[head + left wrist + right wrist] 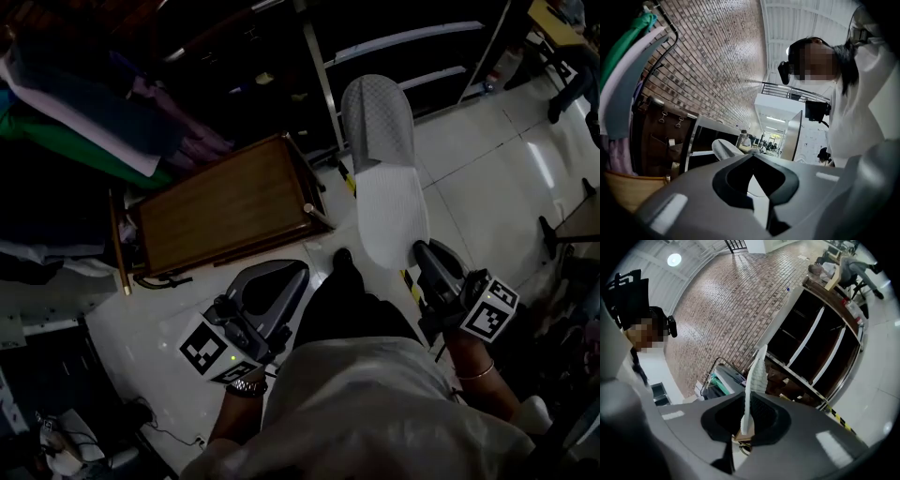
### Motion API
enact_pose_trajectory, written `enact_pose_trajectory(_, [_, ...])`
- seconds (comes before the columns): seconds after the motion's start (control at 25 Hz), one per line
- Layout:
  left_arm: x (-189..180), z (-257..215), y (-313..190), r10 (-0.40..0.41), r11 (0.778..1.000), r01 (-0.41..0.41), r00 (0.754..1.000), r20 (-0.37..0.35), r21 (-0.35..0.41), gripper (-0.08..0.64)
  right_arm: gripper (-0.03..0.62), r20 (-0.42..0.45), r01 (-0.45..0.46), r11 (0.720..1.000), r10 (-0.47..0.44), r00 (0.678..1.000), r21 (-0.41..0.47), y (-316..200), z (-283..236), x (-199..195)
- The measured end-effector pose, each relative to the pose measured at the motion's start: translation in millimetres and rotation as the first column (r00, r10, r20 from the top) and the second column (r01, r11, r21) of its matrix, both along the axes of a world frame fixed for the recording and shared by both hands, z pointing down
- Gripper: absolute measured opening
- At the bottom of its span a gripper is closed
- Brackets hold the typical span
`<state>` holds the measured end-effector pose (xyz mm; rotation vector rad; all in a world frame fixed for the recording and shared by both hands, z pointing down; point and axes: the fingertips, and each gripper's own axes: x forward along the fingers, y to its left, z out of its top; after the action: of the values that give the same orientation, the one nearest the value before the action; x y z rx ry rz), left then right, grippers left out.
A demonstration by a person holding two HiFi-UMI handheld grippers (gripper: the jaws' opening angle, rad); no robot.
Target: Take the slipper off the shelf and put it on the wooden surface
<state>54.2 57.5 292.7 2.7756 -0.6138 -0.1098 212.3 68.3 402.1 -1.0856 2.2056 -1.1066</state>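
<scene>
A white slipper [384, 187] with a grey quilted toe hangs in the air over the pale floor, toe pointing away from me. My right gripper [422, 251] is shut on its heel end. In the right gripper view the slipper [757, 376] stands edge-on between the jaws of that gripper [746, 425]. The wooden surface [225, 202], a small brown table top, lies left of the slipper and a little apart from it. My left gripper [281, 277] is low on the left, near the table's front edge, shut with nothing in it [752, 159].
The dark shelf unit [394, 47] with pale rails stands behind the slipper and shows again as the shelf [811, 348] in the right gripper view. Hanging clothes [75, 112] fill the left side. Yellow-black tape [347, 178] marks the floor by the shelf. My dark trouser leg [352, 300] is between the grippers.
</scene>
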Motion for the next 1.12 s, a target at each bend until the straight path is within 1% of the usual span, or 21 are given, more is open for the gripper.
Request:
enact_pose_trajectory(0.12, [-3, -13, 23, -0.063, 0.998, 0.063, 0.998, 0.012, 0.025, -0.003, 0.031, 0.041, 0.043, 0.999, -0.043, 0.998, -0.019, 27, 17, -10])
enact_pose_trajectory(0.2, [-14, -21, 37, -0.082, 0.995, 0.08, 0.995, 0.048, 0.057, -0.003, 0.032, 0.059, 0.06, 0.998, -0.058, 0.997, -0.034, 43, 22, -20])
enact_pose_trajectory(0.28, [-25, -26, 44, -0.106, 0.991, 0.099, 0.991, 0.076, 0.085, -0.003, 0.032, 0.053, 0.084, 0.996, -0.082, 0.995, -0.036, 55, 23, -28])
enact_pose_trajectory(0.36, [-34, -28, 46, -0.129, 0.988, 0.122, 0.989, 0.076, 0.097, -0.003, 0.032, 0.034, 0.106, 0.994, -0.105, 0.994, -0.025, 58, 19, -35])
enact_pose_trajectory(0.44, [-40, -30, 48, -0.127, 0.987, 0.122, 0.99, 0.052, 0.102, -0.003, 0.032, 0.015, 0.109, 0.994, -0.109, 0.994, -0.018, 57, 16, -39])
enact_pose_trajectory(0.52, [-46, -28, 54, -0.097, 0.989, 0.093, 0.995, 0.028, 0.114, -0.003, 0.032, -0.005, 0.096, 0.995, -0.096, 0.995, -0.017, 50, 14, -45])
enact_pose_trajectory(0.56, [-52, -23, 58, -0.079, 0.99, 0.074, 0.996, 0.038, 0.12, -0.003, 0.031, -0.017, 0.091, 0.996, -0.091, 0.996, -0.021, 44, 15, -50])
enact_pose_trajectory(0.6, [-61, -15, 61, -0.067, 0.991, 0.059, 0.996, 0.063, 0.122, -0.003, 0.032, -0.028, 0.089, 0.996, -0.09, 0.996, -0.027, 36, 17, -58])
enact_pose_trajectory(0.68, [-87, -3, 61, -0.062, 0.992, 0.05, 0.993, 0.099, 0.116, -0.003, 0.032, -0.036, 0.093, 0.995, -0.094, 0.995, -0.047, 21, 21, -82])
enact_pose_trajectory(0.8, [-135, 2, 49, -0.076, 0.993, 0.069, 0.995, 0.071, 0.094, -0.003, 0.032, 0.004, 0.1, 0.992, -0.1, 0.995, -0.082, -1, 24, -131])
enact_pose_trajectory(0.92, [-186, 12, 40, -0.065, 0.996, 0.057, 0.992, 0.107, 0.07, -0.003, 0.032, 0.032, 0.101, 0.988, -0.098, 0.995, -0.112, -23, 30, -185])
enact_pose_trajectory(1.04, [-237, 12, 24, -0.074, 0.995, 0.065, 0.99, 0.118, 0.077, -0.003, 0.032, 0.017, 0.124, 0.98, -0.122, 0.992, -0.155, -54, 50, -241])
enact_pose_trajectory(1.12, [-269, 11, 12, -0.096, 0.993, 0.087, 0.99, 0.105, 0.085, -0.003, 0.032, -0.025, 0.151, 0.976, -0.157, 0.987, -0.158, -78, 68, -277])
